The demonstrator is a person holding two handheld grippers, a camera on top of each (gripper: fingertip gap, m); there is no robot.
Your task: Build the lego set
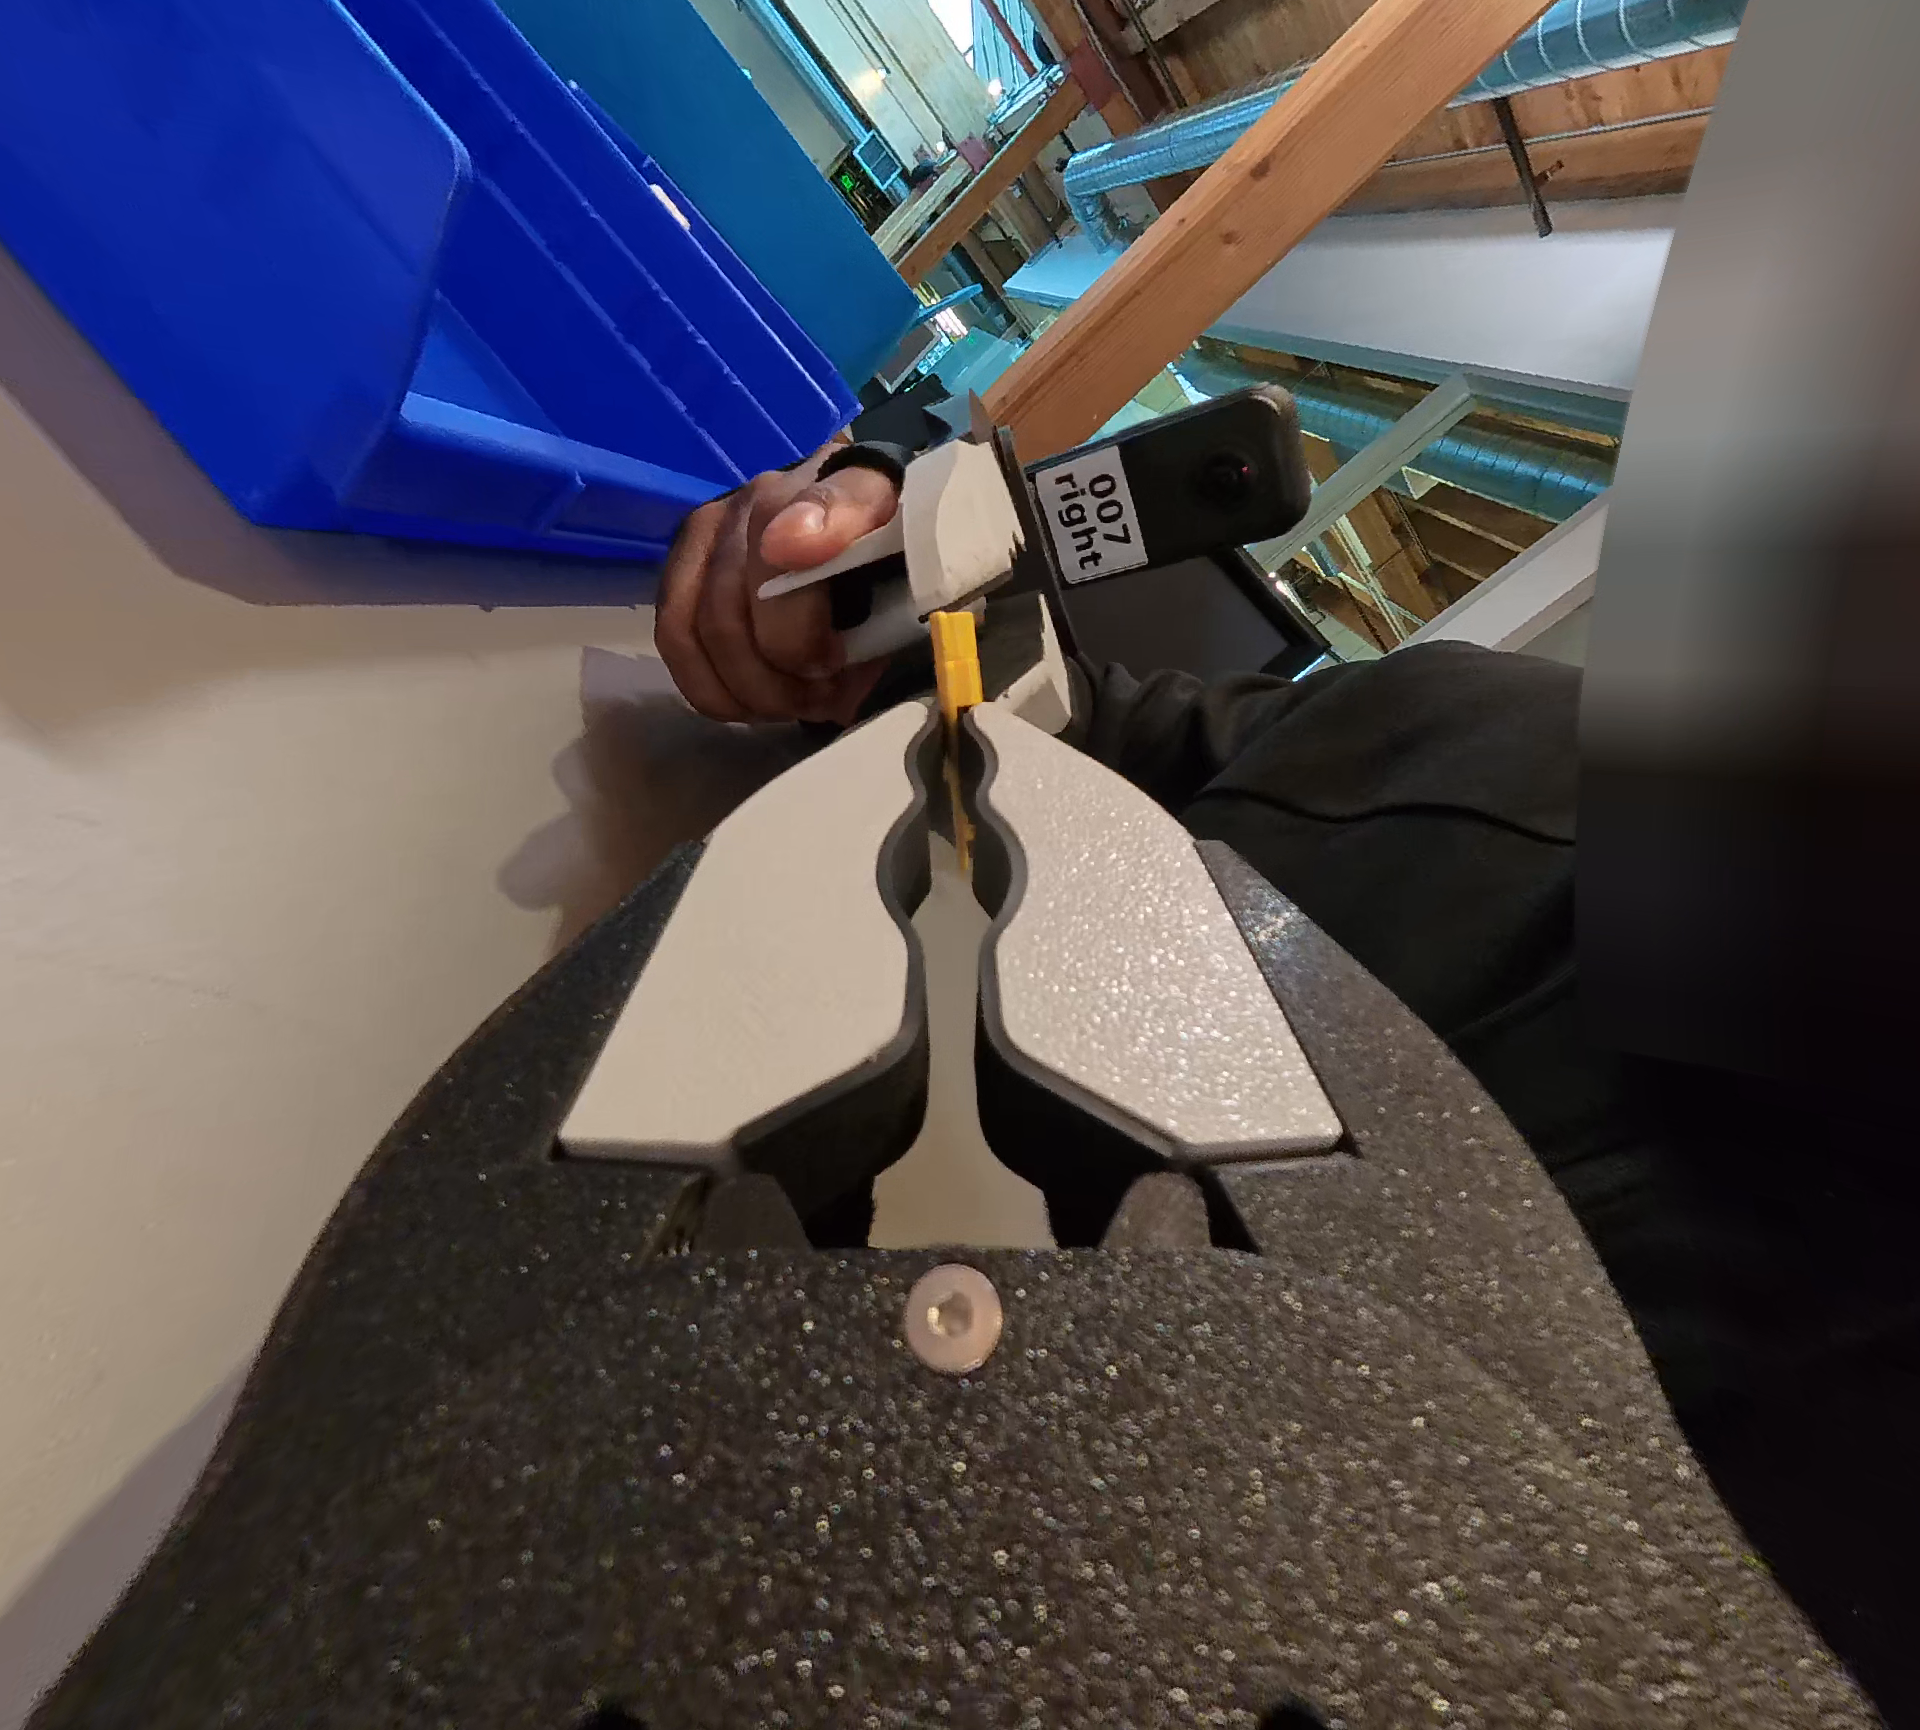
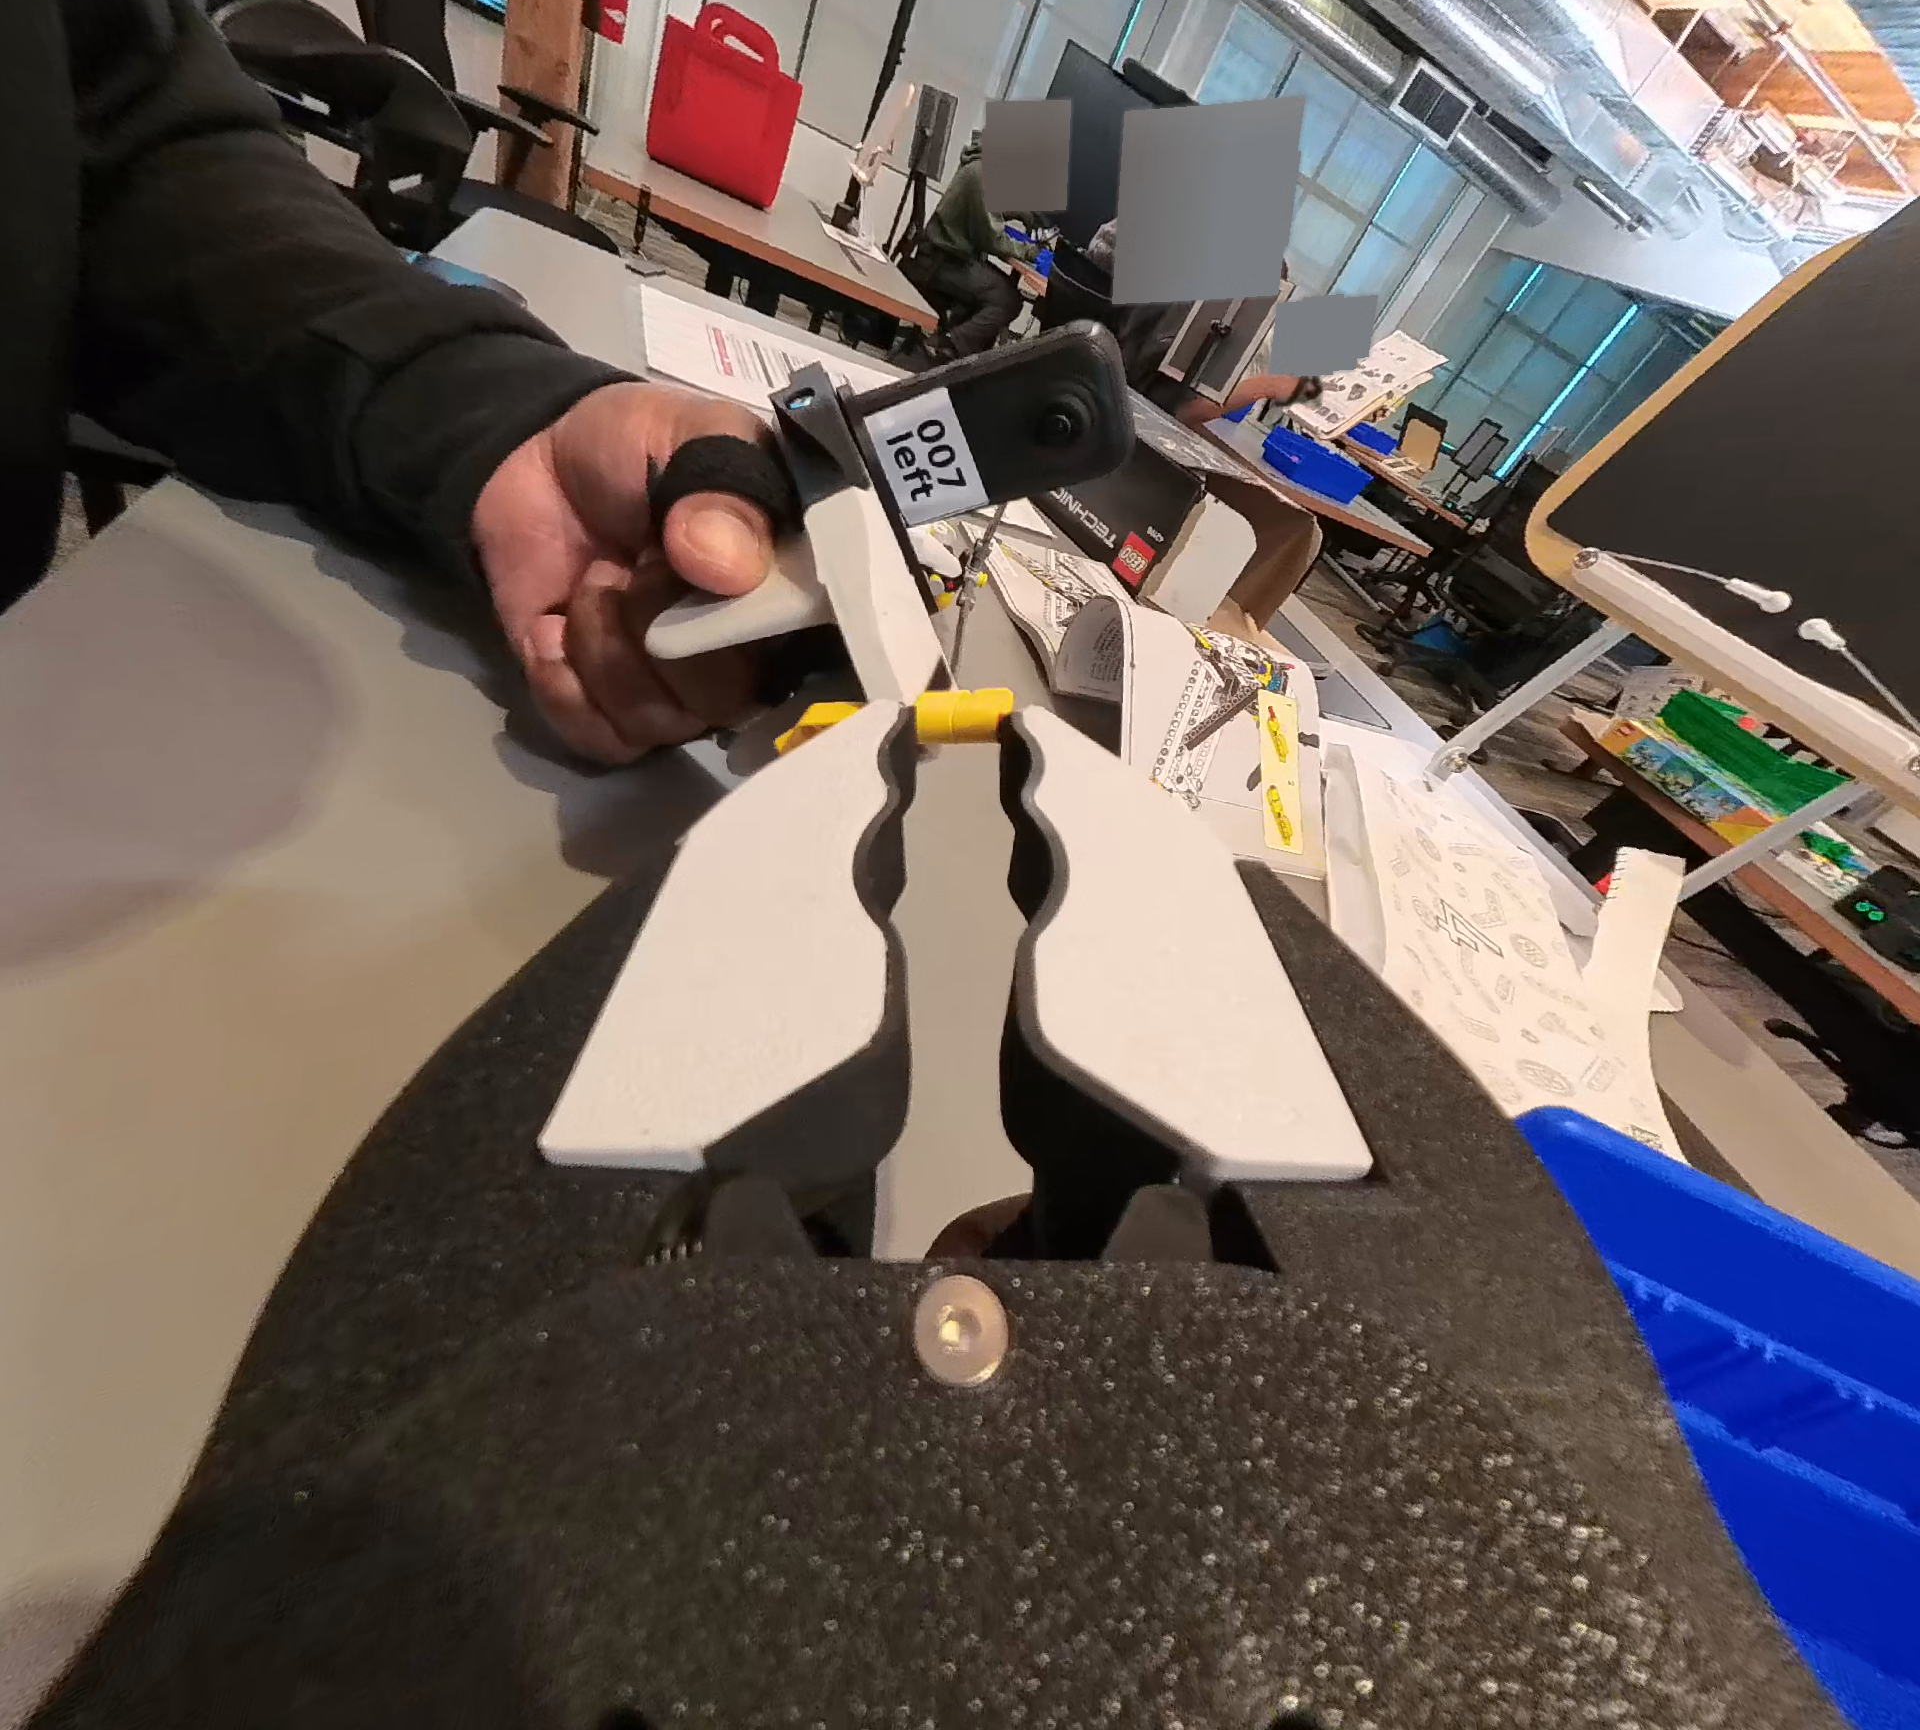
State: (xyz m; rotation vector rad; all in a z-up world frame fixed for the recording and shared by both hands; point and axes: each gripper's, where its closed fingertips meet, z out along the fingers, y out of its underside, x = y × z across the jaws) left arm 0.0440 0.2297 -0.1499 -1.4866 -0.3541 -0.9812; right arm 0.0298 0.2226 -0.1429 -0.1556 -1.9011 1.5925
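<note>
My left claw (image 1: 948, 724) is clamped shut on a thin yellow plastic strip (image 1: 958, 797) that runs back between its grey fingers. The strip's outer end carries a short yellow plastic connector (image 2: 962, 712), and my right claw (image 2: 958, 730) pinches that connector end to end at the very fingertips, both pads pressing on it. The piece hangs above the pale grey counter (image 2: 260, 849), near its edge on my side, between the two claws.

I see the main risk in my right hold. It bears only on the connector's two small end faces, so a slight twist could let it roll or spring out and fall to the counter, or toward the blue plastic bin (image 1: 312, 174) beside my right hand (image 1: 748, 600). My left grip is on a narrow strip that could pivot if the two claws push off-axis. Misalignment could also jam or bend the joint.
</note>
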